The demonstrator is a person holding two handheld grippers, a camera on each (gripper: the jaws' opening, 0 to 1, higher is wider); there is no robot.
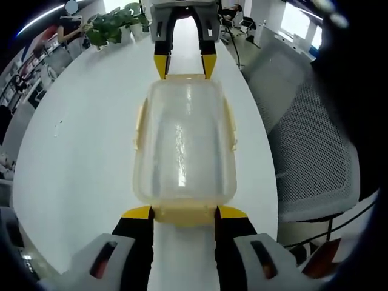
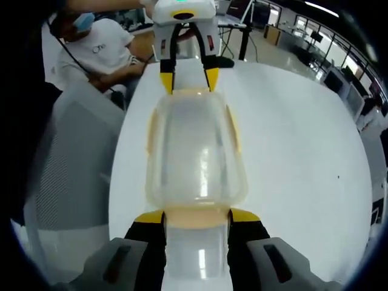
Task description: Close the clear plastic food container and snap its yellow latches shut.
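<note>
Clear container [image 1: 183, 145] on white tabletop [image 1: 79, 157]; both hand-held grippers [image 1: 183, 213] [image 2: 196, 217] spread wide at end latches; uneven push could slide it.

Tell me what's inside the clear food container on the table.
Nothing shows inside the container: through its cloudy lid, just glare and the white table. The fingers of each gripper flank a yellow end latch, covering those edges.

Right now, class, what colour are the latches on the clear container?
Pale yellow latches on the container, clearest in the left gripper view.
</note>
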